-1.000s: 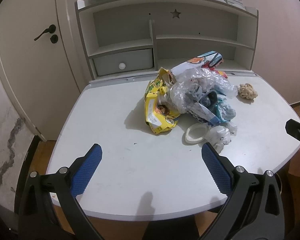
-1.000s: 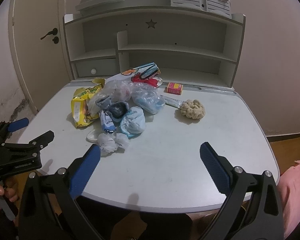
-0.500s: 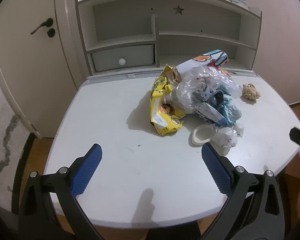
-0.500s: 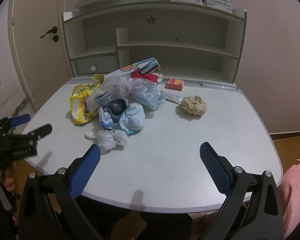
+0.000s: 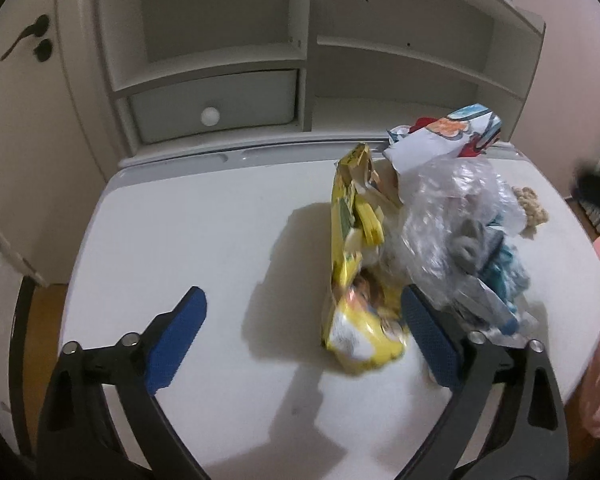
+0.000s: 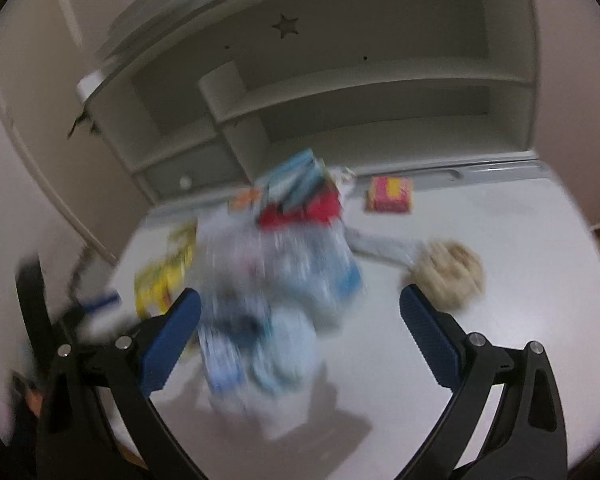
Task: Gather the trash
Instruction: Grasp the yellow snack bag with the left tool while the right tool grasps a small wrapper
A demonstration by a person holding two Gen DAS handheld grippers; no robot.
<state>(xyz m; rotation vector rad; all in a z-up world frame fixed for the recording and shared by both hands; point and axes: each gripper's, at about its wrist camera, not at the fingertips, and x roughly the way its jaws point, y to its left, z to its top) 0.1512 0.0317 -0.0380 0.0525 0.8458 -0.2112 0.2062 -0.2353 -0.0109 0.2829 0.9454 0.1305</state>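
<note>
Left hand-held gripper (image 5: 302, 334): jaws wide but closing. The lower end of the yellow snack bag (image 5: 356, 300) lies between the pads, just inside the right pad; no pad presses on it. Nothing held.

Right hand-held gripper (image 6: 300, 330): jaws spread wide. The near part of the trash pile (image 6: 276, 292) sits between the pads, close to the left pad; the view is too blurred to confirm contact. No grip evident.

Containers: a crumpled clear plastic bag (image 5: 456, 224) in the pile holds grey and blue-green wads, exact nature not discernible. The shelf unit (image 5: 228, 56) at the back of the bench (image 5: 188, 240) has one closed drawer (image 5: 216, 106) with a white knob; contents hidden. Its open compartments show nothing inside.

View differences: the left wrist view is sharp and shows a door handle (image 5: 26, 42) and a printed carton (image 5: 448, 138) on top of the pile. The right wrist view, heavily blurred, alone shows a small red and yellow box (image 6: 390, 194) near the back edge, and a beige lumpy ball (image 6: 450, 272) in full, apart from the pile.

Task item: a loose heap of wrappers, plastic and paper, mid-bench, upright yellow bag on its left flank.
</note>
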